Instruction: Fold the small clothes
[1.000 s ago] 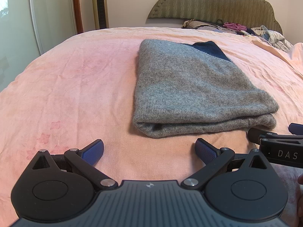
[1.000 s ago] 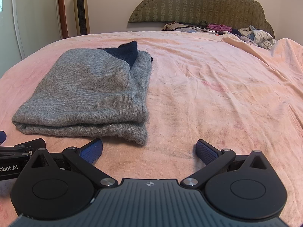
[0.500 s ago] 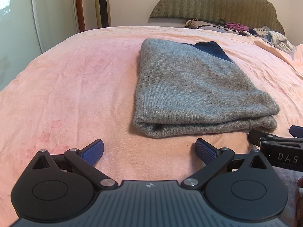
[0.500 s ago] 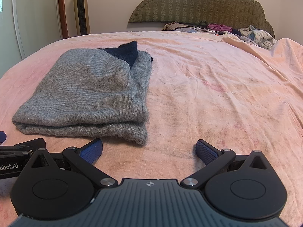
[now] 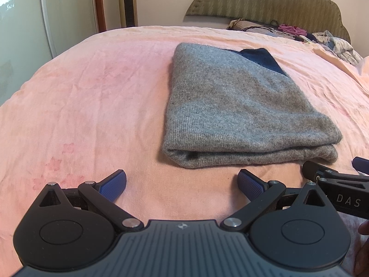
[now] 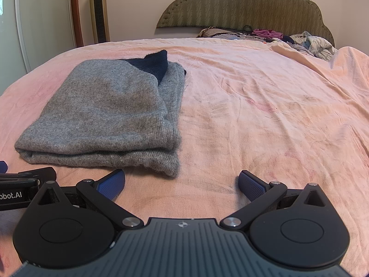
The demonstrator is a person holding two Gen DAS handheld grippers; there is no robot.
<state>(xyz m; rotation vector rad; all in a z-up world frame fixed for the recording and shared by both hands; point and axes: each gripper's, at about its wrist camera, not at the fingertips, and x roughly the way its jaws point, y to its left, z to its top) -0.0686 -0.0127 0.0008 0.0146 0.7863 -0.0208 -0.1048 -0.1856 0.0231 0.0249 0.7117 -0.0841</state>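
Left wrist view shows the left gripper (image 5: 182, 182) held low over the pink bedsheet (image 5: 92, 106), its two blue-padded fingers (image 5: 113, 185) spread wide apart with nothing between them. Just beyond the fingertips lies the folded grey knit sweater (image 5: 242, 113), a neat rectangular stack resting flat on the sheet with its rounded fold edge facing the gripper. A dark navy part of the sweater (image 5: 260, 57) shows at its far right corner. The near edge of the sweater is close to the fingertips but not touching them. At the right border of this view, near the sweater's near right corner, part of the right gripper (image 5: 341, 184) comes into sight.

From the right wrist view, the right gripper (image 6: 182, 182) also sits low over the bedsheet (image 6: 265, 115) with its fingers (image 6: 250, 185) wide apart and nothing held. The grey sweater (image 6: 110, 115) lies ahead and to the left, its near right corner just beyond the left fingertip and apart from it; the navy part (image 6: 154, 63) peeks up at its far side. Part of the left gripper (image 6: 23, 184) shows at the left border, near the sweater's near edge.

Well beyond the sweater stands a padded olive headboard (image 6: 242, 2), with a heap of loose clothes (image 6: 309, 41) at its foot. Far left of the sweater, a gold tower fan (image 6: 99, 9) stands against the wall.
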